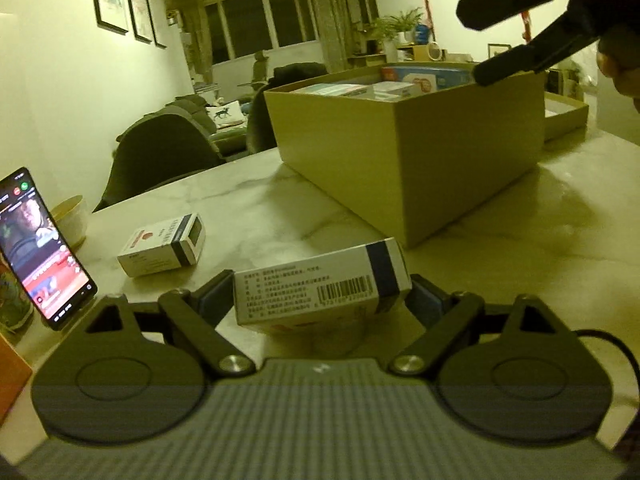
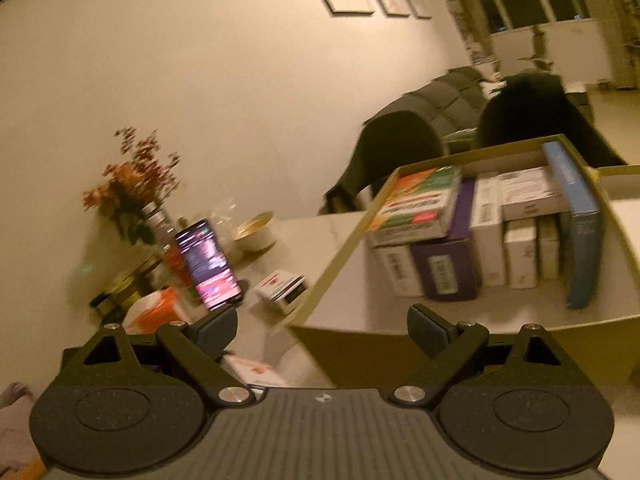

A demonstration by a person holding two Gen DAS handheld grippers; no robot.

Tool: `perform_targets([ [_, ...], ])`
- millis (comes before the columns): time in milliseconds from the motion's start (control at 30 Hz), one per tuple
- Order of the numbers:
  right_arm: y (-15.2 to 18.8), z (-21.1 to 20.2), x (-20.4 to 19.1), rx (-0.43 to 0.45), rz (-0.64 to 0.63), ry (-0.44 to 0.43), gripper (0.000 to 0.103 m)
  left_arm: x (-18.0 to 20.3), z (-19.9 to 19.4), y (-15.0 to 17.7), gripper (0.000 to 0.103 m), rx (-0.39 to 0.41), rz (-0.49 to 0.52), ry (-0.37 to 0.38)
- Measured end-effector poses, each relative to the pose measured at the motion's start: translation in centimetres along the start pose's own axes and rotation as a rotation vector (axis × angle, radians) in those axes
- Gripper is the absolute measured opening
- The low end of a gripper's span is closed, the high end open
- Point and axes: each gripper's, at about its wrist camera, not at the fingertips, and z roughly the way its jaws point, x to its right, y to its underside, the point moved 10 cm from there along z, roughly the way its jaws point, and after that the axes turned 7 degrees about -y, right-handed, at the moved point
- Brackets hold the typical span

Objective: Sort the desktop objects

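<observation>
Carton (image 1: 400,152) mostly packed; left gripper (image 1: 322,300) clamped on 1 box (image 1: 320,292), right gripper (image 2: 322,330) spread, empty; 1 pack (image 1: 162,246) left on table (image 1: 520,232).

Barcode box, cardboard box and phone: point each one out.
barcode box (image 1: 320,292), left wrist view, on its printed top face.
cardboard box (image 1: 460,168), left wrist view, on its near side wall.
phone (image 1: 44,248), left wrist view, on its lit screen.
</observation>
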Motion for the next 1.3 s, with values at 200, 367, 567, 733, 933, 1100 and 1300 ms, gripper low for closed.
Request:
perform_targets([
  [200,1.6,1.5,-1.9,-0.063,-0.042,-0.035,0.093,-0.6,2.0,1.2,0.103,-0.099,0.026,0.057],
  [367,2.2,2.1,-2.8,-0.091,-0.058,-0.043,0.093,-1.3,3.7,1.4,0.103,-0.131,0.058,0.078],
  [567,2.6,2.8,-4.0,-0.112,-0.09,-0.052,0.093,-2.5,6.1,1.2,0.103,-0.119,-0.024,0.176],
  [733,1.5,2.3,-3.7,-0.083,-0.089,-0.031,0.093,-2.7,6.7,1.4,0.103,-0.148,-0.077,0.203],
  [933,0.2,1.2,-2.9,-0.044,-0.102,0.012,0.093,-2.6,6.4,1.4,0.103,-0.151,-0.085,0.202],
  [1100,-1.5,0.3,-1.4,0.007,-0.084,0.05,0.093,-2.6,6.2,1.4,0.103,-0.152,-0.084,0.202],
  [1300,-3.2,1.1,0.9,0.037,-0.06,0.116,0.093,-2.7,6.8,1.1,0.103,-0.152,-0.084,0.202],
])
